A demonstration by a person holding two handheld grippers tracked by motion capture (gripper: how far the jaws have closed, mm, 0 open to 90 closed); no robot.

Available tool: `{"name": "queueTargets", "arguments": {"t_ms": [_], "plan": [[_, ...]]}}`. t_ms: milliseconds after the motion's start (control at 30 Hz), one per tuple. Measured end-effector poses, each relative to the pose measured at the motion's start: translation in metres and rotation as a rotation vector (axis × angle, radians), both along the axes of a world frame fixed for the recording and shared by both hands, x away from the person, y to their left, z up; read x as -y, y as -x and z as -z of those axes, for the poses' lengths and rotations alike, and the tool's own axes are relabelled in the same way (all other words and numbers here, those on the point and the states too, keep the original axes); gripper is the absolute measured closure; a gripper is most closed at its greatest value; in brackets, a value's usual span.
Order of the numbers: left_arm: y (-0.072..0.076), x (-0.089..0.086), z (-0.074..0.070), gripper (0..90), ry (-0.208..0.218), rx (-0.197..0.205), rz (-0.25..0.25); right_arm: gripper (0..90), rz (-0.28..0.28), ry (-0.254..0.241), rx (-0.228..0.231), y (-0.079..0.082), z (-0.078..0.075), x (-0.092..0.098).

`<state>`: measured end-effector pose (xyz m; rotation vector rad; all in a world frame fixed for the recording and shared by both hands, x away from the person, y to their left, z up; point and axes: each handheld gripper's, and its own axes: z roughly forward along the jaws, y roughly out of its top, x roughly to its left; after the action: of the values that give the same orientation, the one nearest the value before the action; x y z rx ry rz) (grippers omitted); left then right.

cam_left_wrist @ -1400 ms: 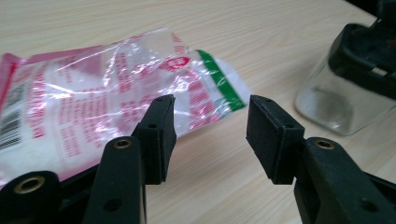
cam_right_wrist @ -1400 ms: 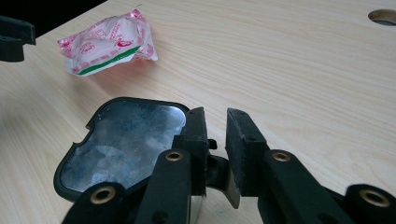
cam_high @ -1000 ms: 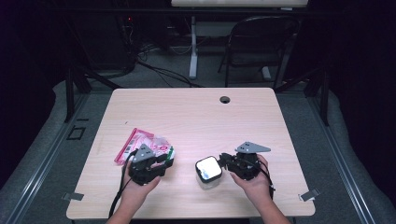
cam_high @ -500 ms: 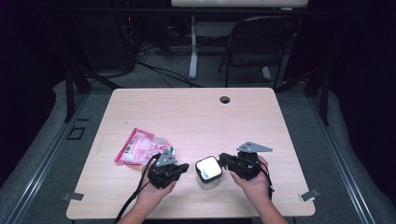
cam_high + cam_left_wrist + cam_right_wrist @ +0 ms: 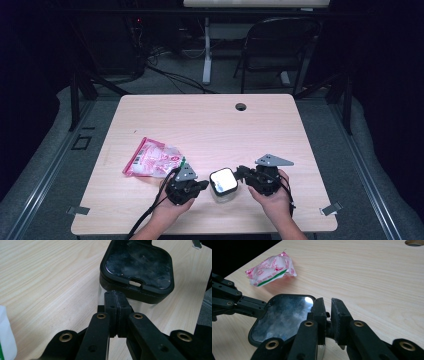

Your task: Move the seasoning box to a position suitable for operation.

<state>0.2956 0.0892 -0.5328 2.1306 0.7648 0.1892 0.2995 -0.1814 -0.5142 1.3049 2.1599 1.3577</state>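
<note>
Container with the black lid [image 5: 223, 181] sits near the front edge of the surface [image 5: 210, 120], between the two hands. Left tongs [image 5: 187, 188] are closed tight, jaw faces pressed together with nothing between them, tip right up at the near wall of the container just under the lid rim; can't tell if it's actually touching. Right tongs [image 5: 243, 173] are only slightly open, a narrow gap between the jaws, and they seem to have something at the container's side, maybe a tab or hinge bit of the lid. In the right gripper view that contact is hidden behind the jaws, so can't tell if it's really pinched or just alongside. Pink snack packet [image 5: 152, 158] lies on the surface just behind the left hand [image 5: 167, 212], apart from the container. Risks as I read it: the closed left tip can only push, not grip, so a shove there likely slides or tips the container toward the right side. If the right hold is shallow, any pull peels off the edge and the lid snaps back. Clear base looks light, so it'll probably skate on the smooth wood. It's also close to the front edge, and a slip toward the person could drop it off. The left hand's cable [image 5: 145, 220] trails off that edge too.
</note>
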Motion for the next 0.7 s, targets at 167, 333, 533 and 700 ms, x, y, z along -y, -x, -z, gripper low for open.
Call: {"name": "queueTargets", "arguments": {"t_ms": [167,333,533,700], "plan": [[-0.0002,0.0007,-0.0003,90.0,0.004,-0.001,0.01,85.4,-0.008,-0.012,-0.01,0.0004,0.0012,-0.0001],[0.0,0.0015,-0.0008,90.0,0.005,-0.002,0.006,87.2,-0.006,-0.025,-0.006,0.0007,0.002,-0.0009],[0.0,0.0009,-0.0032,90.0,0.015,0.002,0.009,87.2,-0.009,-0.025,-0.007,0.001,0.0025,0.0001],[-0.0005,0.0019,-0.007,90.0,0.025,0.0,0.014,87.2,-0.004,-0.031,-0.004,0.0014,0.0036,0.0014]]}}
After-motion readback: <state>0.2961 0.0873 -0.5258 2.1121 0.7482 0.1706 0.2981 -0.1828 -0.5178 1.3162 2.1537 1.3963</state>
